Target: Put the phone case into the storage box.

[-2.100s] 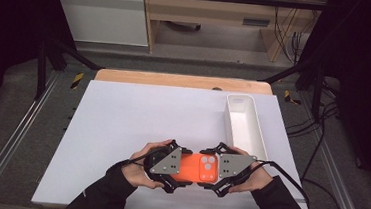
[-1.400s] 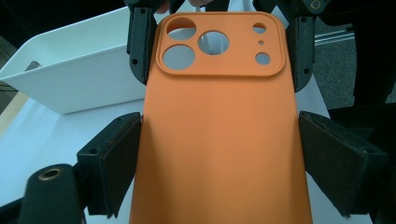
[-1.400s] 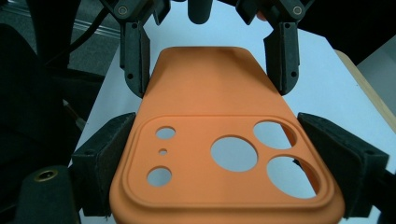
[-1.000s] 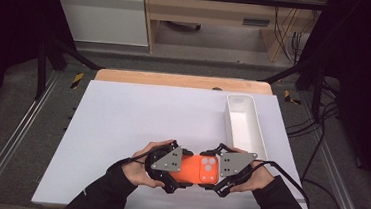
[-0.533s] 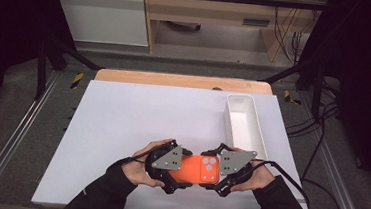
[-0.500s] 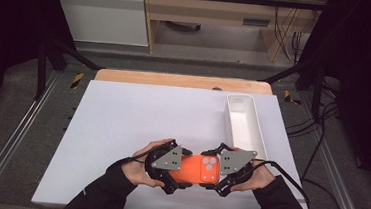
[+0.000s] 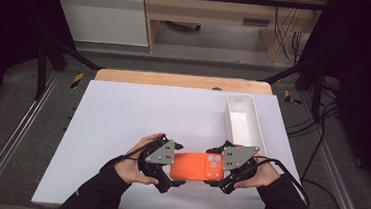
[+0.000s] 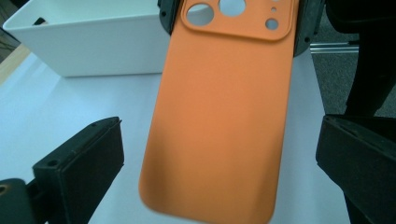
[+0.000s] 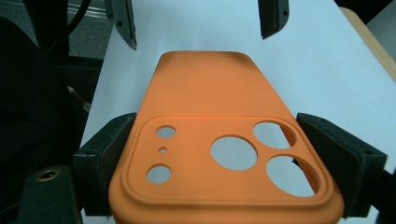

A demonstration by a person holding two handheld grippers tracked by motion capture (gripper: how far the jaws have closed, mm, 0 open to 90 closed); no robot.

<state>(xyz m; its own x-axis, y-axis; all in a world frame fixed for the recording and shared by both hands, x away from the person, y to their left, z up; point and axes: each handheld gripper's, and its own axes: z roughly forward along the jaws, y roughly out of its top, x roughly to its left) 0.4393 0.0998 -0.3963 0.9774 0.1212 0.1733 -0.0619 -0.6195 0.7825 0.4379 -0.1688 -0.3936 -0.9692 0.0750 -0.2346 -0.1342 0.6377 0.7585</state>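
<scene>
An orange phone case (image 7: 194, 167) with camera cut-outs hangs just above the white table sheet (image 7: 137, 116), near its front edge, between two hand-held grippers. My right gripper (image 7: 213, 168) is shut on the cut-out end; in the right gripper view the case (image 9: 210, 102) sits pinched between the black pads (image 9: 109, 149). My left gripper (image 7: 177, 165) has just been opening. In the left gripper view its pads (image 8: 88, 163) stand well clear of both sides of the case (image 8: 224, 84), whose plain end lies between them untouched.
A long white bin (image 7: 238, 99) stands at the table's right side, just beyond the right hand; it appears behind the case in the left gripper view as a bin (image 8: 93, 42). A wooden strip (image 7: 175, 80) borders the far edge. Cables trail off right.
The left gripper's jaws have spread apart and let go of the case's plain end. The right gripper keeps its hold, and neither hand has shifted.
</scene>
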